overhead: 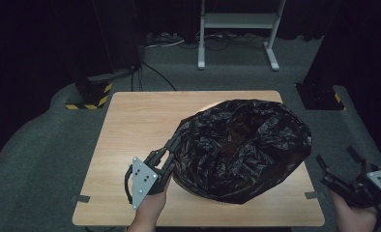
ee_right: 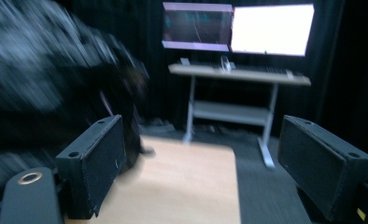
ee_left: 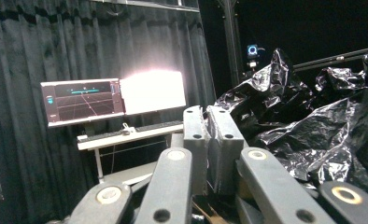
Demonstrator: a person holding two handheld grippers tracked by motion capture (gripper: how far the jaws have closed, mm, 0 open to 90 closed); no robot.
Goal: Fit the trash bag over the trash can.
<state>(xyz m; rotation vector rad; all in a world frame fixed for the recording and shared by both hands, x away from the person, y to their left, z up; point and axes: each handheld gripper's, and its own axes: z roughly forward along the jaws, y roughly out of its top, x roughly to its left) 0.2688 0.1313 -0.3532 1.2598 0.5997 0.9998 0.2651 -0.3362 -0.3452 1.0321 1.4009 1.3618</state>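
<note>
Black plastic bag (overhead: 241, 147): thin, glossy film, heavily crinkled, creases catching light in grey glints. Heaped into a broad, rounded mound with a sunken, folded hollow at the top. Sits on the right half of the surface (overhead: 130, 140), reaching close to the right edge and to the near edge, with the far left part left bare. Seen close in the left gripper view (ee_left: 313, 126) as stiff, silvery-black ridges and peaks of film.

Surface: pale wood grain, flat, rectangular with rounded corners, matt.

Left gripper (overhead: 171, 147) at the bag's left flank, toward the near left of the surface; jaws brought together, pinched on a fold of the bag's film, pads almost meeting in the left gripper view (ee_left: 208, 140). Black, hard, blocky links with round metal pivots; grey three-cornered plate on top.

Right gripper (overhead: 341, 162) off the near right corner of the surface, clear of the bag; jaws wide apart, nothing between them (ee_right: 201, 163). Pads dark, rectangular, finely textured.
</note>
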